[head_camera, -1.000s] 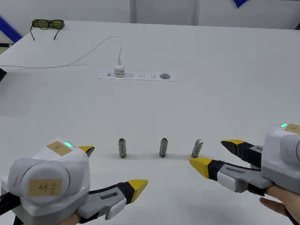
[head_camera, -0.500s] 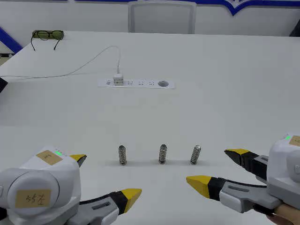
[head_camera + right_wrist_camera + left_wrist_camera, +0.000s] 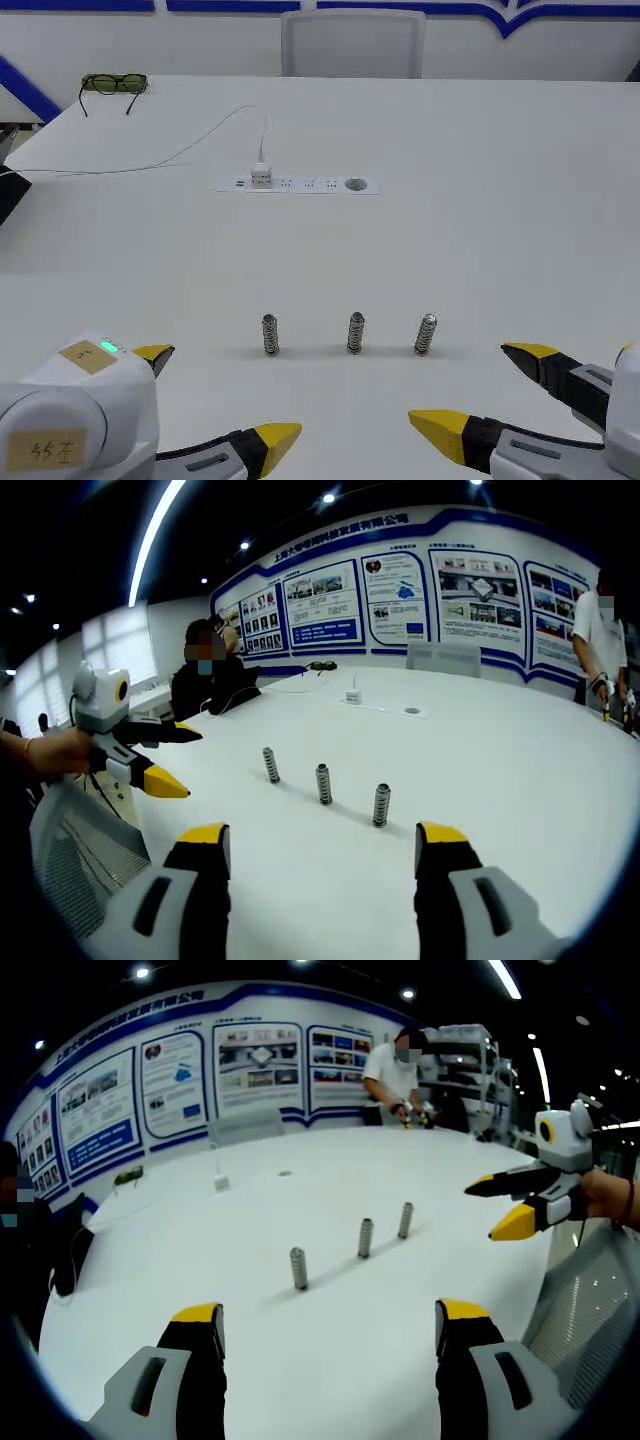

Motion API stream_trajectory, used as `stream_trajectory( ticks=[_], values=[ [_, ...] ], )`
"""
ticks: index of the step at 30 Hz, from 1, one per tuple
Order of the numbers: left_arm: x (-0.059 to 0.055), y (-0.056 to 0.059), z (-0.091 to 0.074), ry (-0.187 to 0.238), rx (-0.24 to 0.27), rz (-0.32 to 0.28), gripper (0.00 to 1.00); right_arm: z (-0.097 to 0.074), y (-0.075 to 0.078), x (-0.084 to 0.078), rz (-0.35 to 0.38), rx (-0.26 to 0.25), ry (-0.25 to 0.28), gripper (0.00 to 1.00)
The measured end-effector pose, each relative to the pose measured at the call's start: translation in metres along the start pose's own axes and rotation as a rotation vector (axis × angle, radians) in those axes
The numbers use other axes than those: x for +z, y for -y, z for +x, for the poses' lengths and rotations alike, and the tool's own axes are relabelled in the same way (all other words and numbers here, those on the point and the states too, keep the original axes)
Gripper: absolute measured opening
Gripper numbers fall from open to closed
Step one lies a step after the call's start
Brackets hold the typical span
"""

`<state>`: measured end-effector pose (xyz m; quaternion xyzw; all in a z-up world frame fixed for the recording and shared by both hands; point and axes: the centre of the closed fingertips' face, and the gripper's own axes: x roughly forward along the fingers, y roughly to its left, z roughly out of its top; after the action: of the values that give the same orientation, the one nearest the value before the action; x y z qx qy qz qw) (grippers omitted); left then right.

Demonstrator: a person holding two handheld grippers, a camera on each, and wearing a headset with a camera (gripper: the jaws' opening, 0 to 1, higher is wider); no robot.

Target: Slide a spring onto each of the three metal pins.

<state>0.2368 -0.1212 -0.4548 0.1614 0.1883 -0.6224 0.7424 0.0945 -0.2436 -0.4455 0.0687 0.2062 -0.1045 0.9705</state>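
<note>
L gripper [image 3: 217, 393] gaped wide, held nothing, R gripper [image 3: 478, 386] likewise wide, empty, 3 upright springs [image 3: 356, 332] stood in row just fwd, btwn both grippers.

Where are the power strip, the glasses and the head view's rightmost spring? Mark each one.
power strip [image 3: 298, 184], head view, middle of its white body.
glasses [image 3: 100, 83], head view, on a dark lens.
rightmost spring [image 3: 426, 334], head view, its middle coils.
</note>
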Motion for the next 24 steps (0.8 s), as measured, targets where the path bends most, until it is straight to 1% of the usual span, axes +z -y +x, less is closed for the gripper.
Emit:
stream_trajectory(
  ticks=[4, 8, 19, 24],
  values=[
    [0.0006, 0.0006, -0.0009, 0.008, -0.002, -0.008, 0.91, -0.0007, -0.0015, 0.0008, -0.007, 0.002, -0.006, 0.79],
    [-0.0014, 0.0004, -0.0014, 0.002, 0.001, -0.006, 0.94, -0.0012, -0.0034, 0.0019, -0.005, 0.006, -0.007, 0.81],
    [-0.0017, -0.0005, -0.0036, 0.003, 0.009, -0.019, 0.99, -0.0017, -0.0055, 0.001, -0.006, 0.007, -0.008, 0.81],
    [-0.0016, 0.0002, -0.0036, 0.007, 0.008, -0.02, 1.0, -0.0019, -0.0049, 0.0017, -0.001, 0.006, 0.0, 0.81]
  ],
)
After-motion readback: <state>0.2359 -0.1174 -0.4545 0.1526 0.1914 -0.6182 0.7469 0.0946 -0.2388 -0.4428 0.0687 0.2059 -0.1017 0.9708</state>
